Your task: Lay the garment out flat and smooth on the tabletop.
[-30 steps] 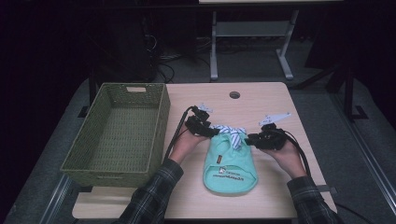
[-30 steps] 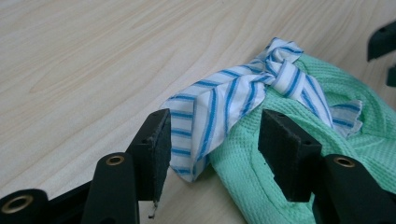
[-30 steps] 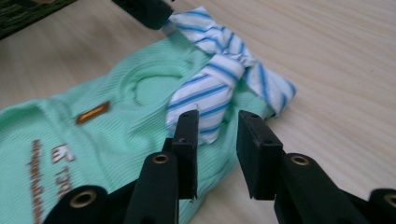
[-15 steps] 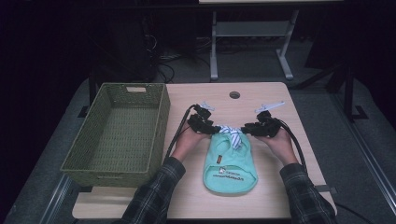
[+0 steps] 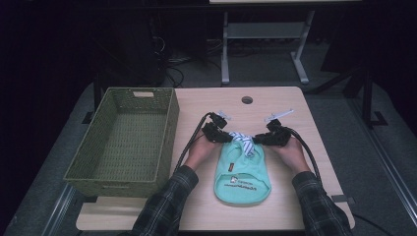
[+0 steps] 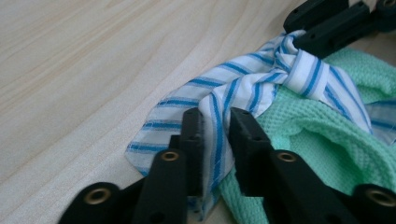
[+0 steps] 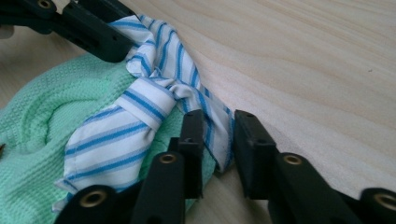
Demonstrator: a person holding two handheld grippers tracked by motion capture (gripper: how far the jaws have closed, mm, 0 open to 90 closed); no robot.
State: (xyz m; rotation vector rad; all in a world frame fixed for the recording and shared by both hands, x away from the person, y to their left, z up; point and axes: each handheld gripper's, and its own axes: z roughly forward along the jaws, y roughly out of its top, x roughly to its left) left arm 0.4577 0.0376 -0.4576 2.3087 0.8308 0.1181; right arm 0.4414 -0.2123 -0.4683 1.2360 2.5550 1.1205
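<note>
A: Start at the left gripper (image 6: 215, 140). What have its jaws got?

B: They have just been closing, and a fold of the blue-and-white striped cotton collar (image 6: 243, 88) stands between them, pinched at its left end. The right gripper (image 7: 218, 140) has also just been closing, and the collar's other end (image 7: 212, 119) sits between its jaws, though a little gap shows on one side, so that grip looks looser.

A: And where does the collar lie?

B: At the far end of the small mint-green knitted garment (image 5: 242, 172), which lies flat on the pale wooden table (image 5: 275, 103), to the right of the green woven basket (image 5: 123, 142).

A: So which step is this?

B: I'd judge both ends are being seized. Next calls for a firm hold on both, then lifting or pulling evenly so the garment doesn't twist.

A: What do the views add?

B: The gripper views show the knot in the collar; the high view shows the basket and both hands (image 5: 199, 150).
</note>
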